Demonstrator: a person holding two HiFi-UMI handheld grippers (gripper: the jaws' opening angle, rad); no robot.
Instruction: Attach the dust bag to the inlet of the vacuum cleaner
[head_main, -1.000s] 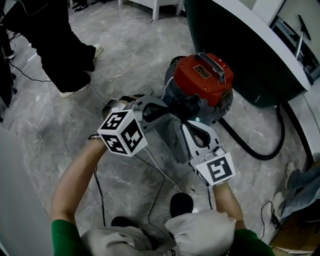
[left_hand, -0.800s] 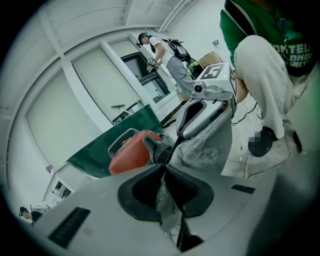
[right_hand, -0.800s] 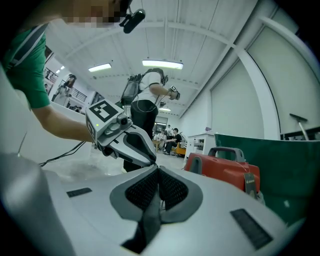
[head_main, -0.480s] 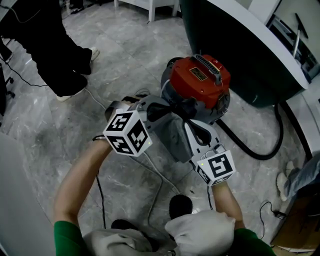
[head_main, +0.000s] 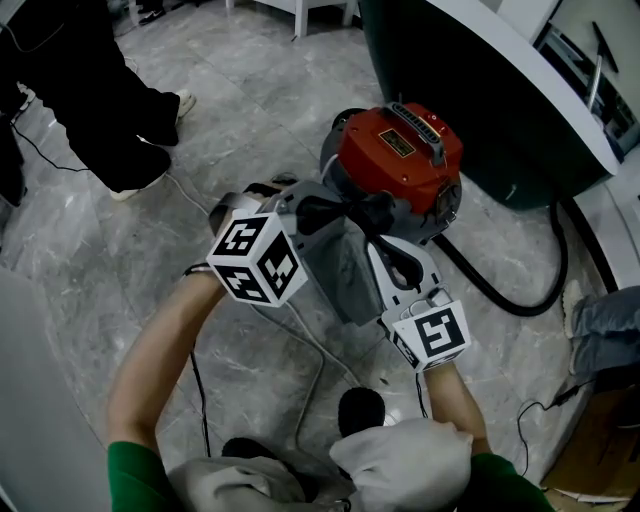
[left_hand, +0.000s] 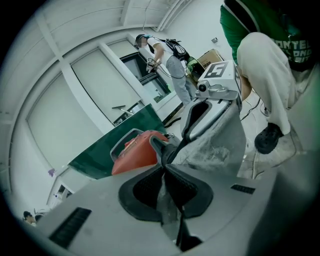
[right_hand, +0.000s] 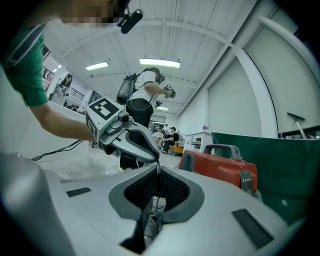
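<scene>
The vacuum cleaner (head_main: 400, 150) with its red lid stands on the marble floor, also in the left gripper view (left_hand: 137, 150) and the right gripper view (right_hand: 220, 167). A grey dust bag (head_main: 340, 270) hangs in front of it, its top bunched at the dark inlet (head_main: 365, 212). My left gripper (head_main: 312, 212) pinches the bag's top from the left, its pads (left_hand: 163, 167) closed on the fabric (left_hand: 220, 145). My right gripper (head_main: 372, 232) holds the bag's right side, jaws (right_hand: 158, 172) nearly together with a thin fold (right_hand: 152, 210) between them.
A black hose (head_main: 520, 300) curves on the floor right of the vacuum. A dark green counter (head_main: 470, 90) stands behind it. A bystander's black-trousered legs (head_main: 110, 110) are at the upper left. A thin cable (head_main: 310, 350) runs over the floor below the bag.
My left gripper has edged slightly right toward the vacuum with the bag. The right gripper has stayed put. The bystander's legs have shifted left.
</scene>
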